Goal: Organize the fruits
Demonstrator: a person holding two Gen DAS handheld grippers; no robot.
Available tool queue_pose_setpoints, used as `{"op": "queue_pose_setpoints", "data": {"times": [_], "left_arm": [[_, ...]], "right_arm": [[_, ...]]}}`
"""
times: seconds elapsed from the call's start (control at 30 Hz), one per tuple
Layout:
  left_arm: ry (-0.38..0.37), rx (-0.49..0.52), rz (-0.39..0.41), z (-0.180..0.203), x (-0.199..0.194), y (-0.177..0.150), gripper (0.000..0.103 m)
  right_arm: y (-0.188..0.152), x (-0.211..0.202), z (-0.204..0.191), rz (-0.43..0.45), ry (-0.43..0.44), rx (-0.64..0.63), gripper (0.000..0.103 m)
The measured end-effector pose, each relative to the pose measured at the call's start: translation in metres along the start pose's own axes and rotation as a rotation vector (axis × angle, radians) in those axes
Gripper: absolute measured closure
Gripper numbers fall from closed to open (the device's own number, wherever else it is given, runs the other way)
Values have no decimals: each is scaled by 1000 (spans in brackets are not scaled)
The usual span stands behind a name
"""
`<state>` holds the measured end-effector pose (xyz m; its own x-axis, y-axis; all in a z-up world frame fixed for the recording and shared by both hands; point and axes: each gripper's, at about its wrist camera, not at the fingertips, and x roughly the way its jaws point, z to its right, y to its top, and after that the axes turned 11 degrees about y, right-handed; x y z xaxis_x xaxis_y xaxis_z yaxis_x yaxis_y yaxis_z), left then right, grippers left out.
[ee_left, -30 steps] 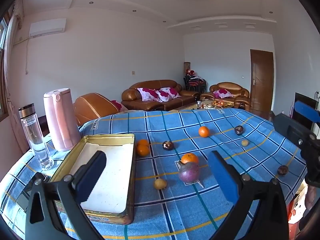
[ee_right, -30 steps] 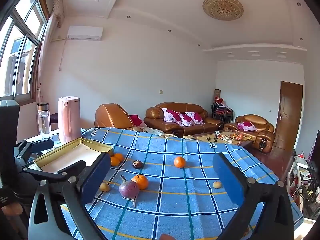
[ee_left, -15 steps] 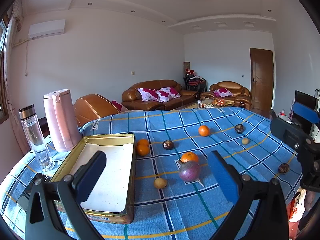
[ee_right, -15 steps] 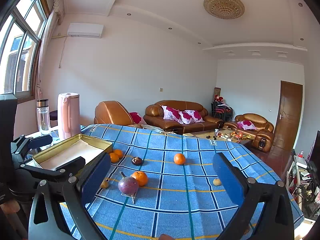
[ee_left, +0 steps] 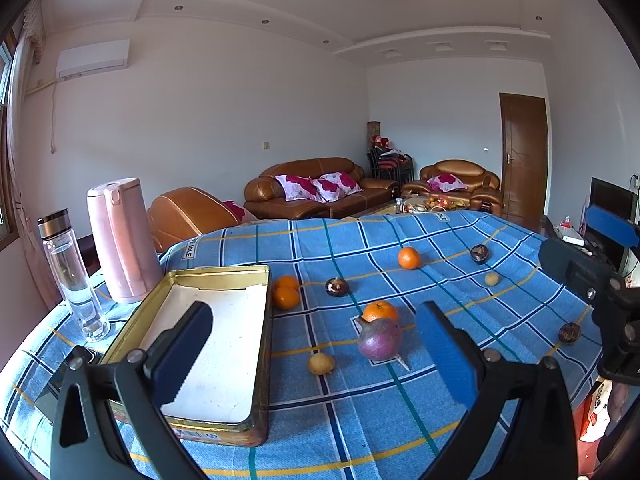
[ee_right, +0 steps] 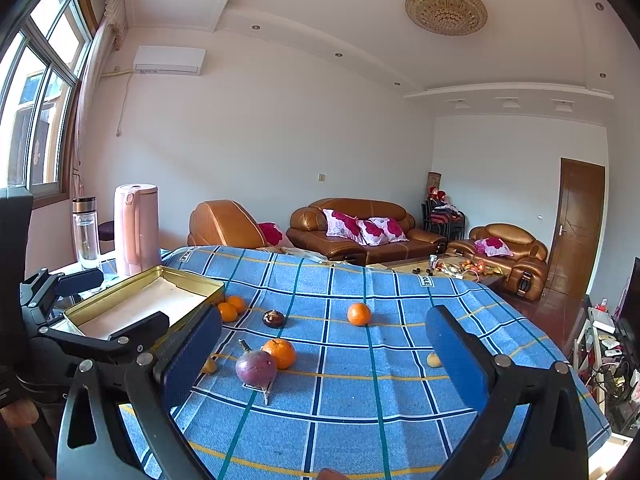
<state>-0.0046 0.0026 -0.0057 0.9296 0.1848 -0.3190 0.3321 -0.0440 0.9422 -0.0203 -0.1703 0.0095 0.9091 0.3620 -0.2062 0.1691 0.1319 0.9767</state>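
Bright window (ee_right: 40, 92) daylight, sharp, fisheye-curved edges.

Your left gripper (ee_left: 316, 354) hangs wide apart (nothing between) above the gold tray (ee_left: 262, 344), purple fruit (ee_left: 378, 338) just beside.

The right gripper (ee_right: 320, 336) is edging in from the right edge of the tabletop (ee_right: 400, 384) towards its middle, and is tipping slightly downward as it goes. In its own view the purple fruit (ee_right: 256, 367) and the orange (ee_right: 280, 353) just behind it are creeping up the frame, along with the tabletop's far edge.
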Motion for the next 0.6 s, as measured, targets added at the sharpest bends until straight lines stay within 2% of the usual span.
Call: {"op": "queue_pose_setpoints", "data": {"times": [0.6], "left_arm": [[-1,9,-6,3,1,-3,0]], "right_arm": [[-2,3,-1,-8,-2,0,1]]}}
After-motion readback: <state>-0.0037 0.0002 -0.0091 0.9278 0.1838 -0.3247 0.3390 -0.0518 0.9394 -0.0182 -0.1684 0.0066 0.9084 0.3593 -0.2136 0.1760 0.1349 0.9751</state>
